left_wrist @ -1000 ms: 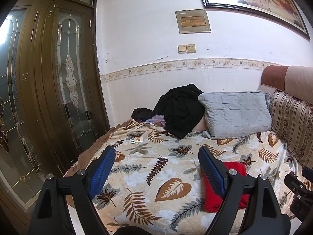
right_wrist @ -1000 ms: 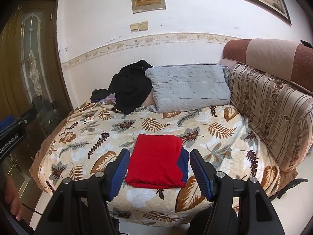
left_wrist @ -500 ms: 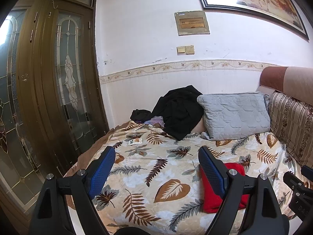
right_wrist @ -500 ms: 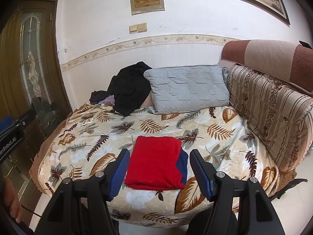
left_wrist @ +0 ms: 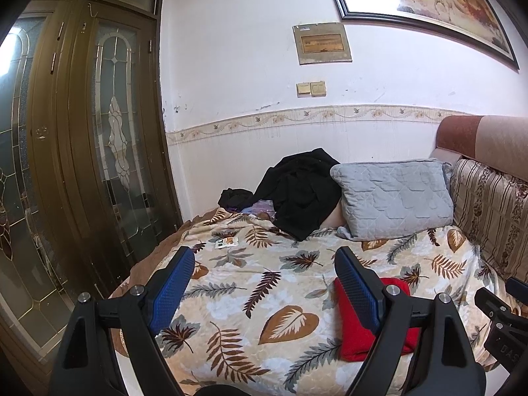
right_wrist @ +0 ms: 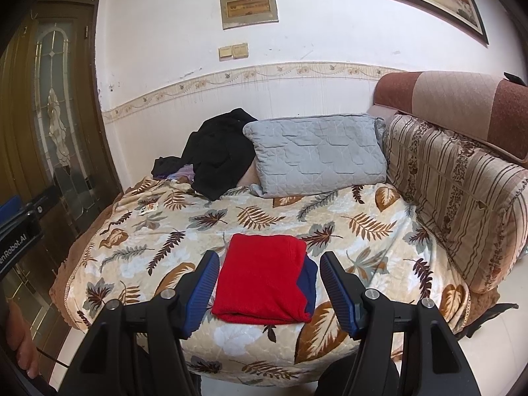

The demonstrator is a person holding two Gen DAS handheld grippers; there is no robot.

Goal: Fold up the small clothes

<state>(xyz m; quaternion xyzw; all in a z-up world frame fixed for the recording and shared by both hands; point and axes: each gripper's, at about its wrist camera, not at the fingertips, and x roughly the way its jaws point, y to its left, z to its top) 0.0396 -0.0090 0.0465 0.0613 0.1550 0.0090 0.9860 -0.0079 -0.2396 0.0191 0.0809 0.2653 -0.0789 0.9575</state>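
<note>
A folded red garment (right_wrist: 264,279) with a dark blue layer showing at its right edge lies flat on the leaf-print blanket (right_wrist: 270,217) near the bed's front edge. My right gripper (right_wrist: 269,267) hovers in front of it, open, its blue pads framing the garment without touching it. In the left wrist view the same red garment (left_wrist: 354,340) sits partly behind the right finger. My left gripper (left_wrist: 264,264) is open and empty over bare blanket (left_wrist: 250,283), left of the garment.
A heap of black clothes (right_wrist: 219,156) and a grey pillow (right_wrist: 316,155) lie at the back of the bed. A striped cushion (right_wrist: 458,191) lines the right side. Glass-panelled wooden doors (left_wrist: 99,151) stand on the left. A small card (left_wrist: 227,241) lies on the blanket.
</note>
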